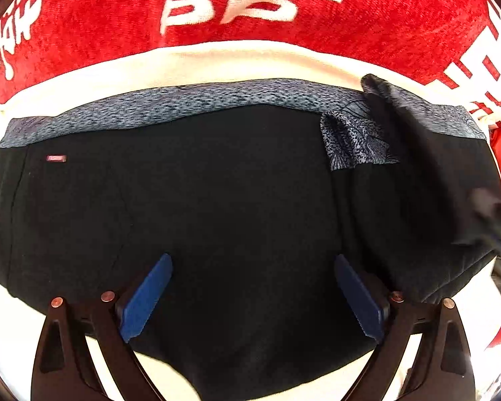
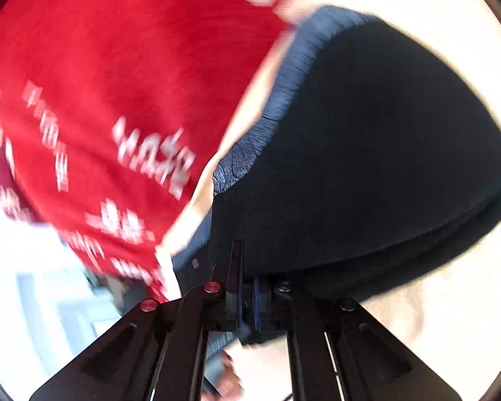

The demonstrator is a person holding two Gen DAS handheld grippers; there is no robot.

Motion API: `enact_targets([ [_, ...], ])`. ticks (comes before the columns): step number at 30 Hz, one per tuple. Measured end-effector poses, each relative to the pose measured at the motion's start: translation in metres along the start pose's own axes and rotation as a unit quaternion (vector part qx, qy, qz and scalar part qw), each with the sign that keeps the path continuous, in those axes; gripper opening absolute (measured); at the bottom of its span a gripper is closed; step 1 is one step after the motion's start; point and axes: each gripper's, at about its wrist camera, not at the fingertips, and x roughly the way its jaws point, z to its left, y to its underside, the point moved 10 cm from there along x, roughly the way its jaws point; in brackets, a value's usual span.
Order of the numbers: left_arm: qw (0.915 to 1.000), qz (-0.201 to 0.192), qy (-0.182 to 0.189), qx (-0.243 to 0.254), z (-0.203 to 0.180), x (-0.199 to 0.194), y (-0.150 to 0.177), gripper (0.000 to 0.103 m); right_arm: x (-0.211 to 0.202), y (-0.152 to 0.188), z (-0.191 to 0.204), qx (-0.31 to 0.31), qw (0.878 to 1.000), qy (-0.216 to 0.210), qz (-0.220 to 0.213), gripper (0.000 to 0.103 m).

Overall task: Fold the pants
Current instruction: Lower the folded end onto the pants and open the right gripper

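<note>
Black pants (image 1: 200, 200) with a grey patterned waistband (image 1: 170, 107) lie folded on a white cloth (image 1: 217, 63). My left gripper (image 1: 253, 267) is open just above the pants' near edge, blue pads (image 1: 147, 297) wide apart, nothing between them. At the right edge of the left wrist view, a lifted fold of the pants (image 1: 417, 153) is held up by my blurred right gripper (image 1: 494, 220). In the right wrist view, my right gripper (image 2: 247, 287) is shut on the pants' black fabric (image 2: 367, 153) near the waistband (image 2: 284, 93). That view is motion-blurred.
A red blanket with white characters (image 1: 250, 10) lies beyond the white cloth; it also shows in the right wrist view (image 2: 117, 83). Bare white cloth (image 2: 417, 300) shows to the right of the pants. A pale floor or furniture area (image 2: 33, 284) is at lower left.
</note>
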Motion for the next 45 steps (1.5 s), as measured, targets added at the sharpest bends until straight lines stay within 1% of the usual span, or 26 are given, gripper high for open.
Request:
enact_targets([
  [2,0.9999,-0.013,-0.010,-0.005,0.010,-0.009,-0.004,0.098,0.001,0.017,0.003,-0.036,0.999,0.027,0.022,0.005],
  [5,0.9993,-0.024,-0.022,-0.019,0.031,-0.017,-0.008,0.098,0.030,0.038,-0.016,-0.024,0.997,0.057,0.052,0.005],
  [7,0.9989,-0.023,-0.034,-0.024,0.044,-0.020,-0.008,0.098,0.050,0.038,-0.030,-0.015,0.996,0.067,0.050,0.005],
  [10,0.9983,-0.029,-0.049,-0.012,0.051,-0.024,-0.013,0.098,0.052,0.036,-0.031,0.000,0.997,0.058,0.043,0.006],
  [11,0.9981,-0.032,-0.052,-0.007,0.053,-0.025,-0.016,0.098,0.050,0.038,-0.026,-0.018,0.996,0.064,0.053,0.010],
  [13,0.9977,-0.037,-0.056,0.000,0.052,-0.028,-0.021,0.098,0.040,0.044,-0.014,-0.056,0.993,0.073,0.079,0.022],
  [14,0.9977,-0.038,-0.056,0.001,0.049,-0.029,-0.024,0.098,0.031,0.047,-0.010,-0.070,0.991,0.073,0.090,0.034],
  [15,0.9978,-0.037,-0.055,0.001,0.047,-0.030,-0.027,0.098,0.019,0.047,-0.006,-0.085,0.990,0.075,0.089,0.038],
  [18,0.9979,-0.046,-0.045,0.005,0.028,-0.040,-0.040,0.098,-0.027,0.021,-0.001,-0.144,0.983,0.106,0.033,0.038],
  [19,0.9978,-0.053,-0.038,0.010,0.017,-0.044,-0.047,0.098,-0.043,0.003,-0.002,-0.155,0.980,0.122,0.009,0.038],
  [20,0.9977,-0.056,-0.035,0.014,0.007,-0.048,-0.051,0.098,-0.054,-0.011,-0.005,-0.158,0.979,0.131,-0.004,0.029],
  [21,0.9976,-0.060,-0.028,0.020,-0.005,-0.049,-0.056,0.098,-0.062,-0.029,-0.011,-0.159,0.976,0.145,-0.013,0.015],
  [24,0.9973,-0.064,0.002,0.035,-0.042,-0.053,-0.071,0.098,-0.068,-0.068,-0.027,-0.152,0.972,0.178,-0.031,0.013],
  [27,0.9966,-0.059,0.021,0.053,-0.081,-0.044,-0.073,0.098,-0.055,-0.091,-0.040,-0.150,0.969,0.194,-0.020,0.013],
  [28,0.9963,-0.057,0.020,0.061,-0.092,-0.037,-0.074,0.098,-0.046,-0.092,-0.046,-0.152,0.968,0.201,-0.009,0.013],
  [30,0.9965,-0.046,-0.007,0.070,-0.107,-0.019,-0.067,0.098,-0.032,-0.088,-0.067,-0.139,0.966,0.216,0.011,0.013],
  [31,0.9967,-0.027,-0.032,0.070,-0.102,-0.002,-0.061,0.098,-0.031,-0.082,-0.074,-0.129,0.969,0.212,0.013,0.013],
  [32,0.9966,-0.008,-0.045,0.068,-0.100,0.006,-0.051,0.100,-0.033,-0.078,-0.075,-0.129,0.969,0.208,0.004,0.013],
  [33,0.9980,0.000,-0.036,0.051,-0.096,0.016,-0.046,0.103,-0.037,-0.075,-0.074,-0.135,0.969,0.206,-0.006,0.013],
  [34,0.9998,-0.008,-0.007,0.018,-0.089,0.015,-0.043,0.103,-0.040,-0.071,-0.074,-0.142,0.968,0.206,-0.008,0.013],
  [36,1.0000,0.002,0.005,0.002,-0.080,0.015,-0.036,0.103,-0.043,-0.068,-0.073,-0.151,0.967,0.206,-0.009,0.013],
  [38,0.9999,-0.004,-0.009,0.011,-0.074,0.011,-0.031,0.103,-0.048,-0.067,-0.074,-0.158,0.965,0.208,-0.002,0.013],
  [41,0.9997,0.002,-0.022,0.004,-0.068,0.007,-0.026,0.103,-0.051,-0.064,-0.070,-0.171,0.962,0.211,0.010,0.015],
  [43,0.9994,0.002,-0.035,-0.002,-0.066,0.003,-0.023,0.103,-0.050,-0.060,-0.065,-0.179,0.962,0.207,0.014,0.019],
  [44,0.9992,0.001,-0.041,-0.005,-0.065,0.002,-0.021,0.103,-0.050,-0.057,-0.063,-0.183,0.961,0.205,0.014,0.023],
  [45,0.9990,0.000,-0.044,-0.008,-0.053,-0.007,-0.008,0.103,-0.052,-0.054,-0.060,-0.189,0.961,0.202,0.016,0.030],
])
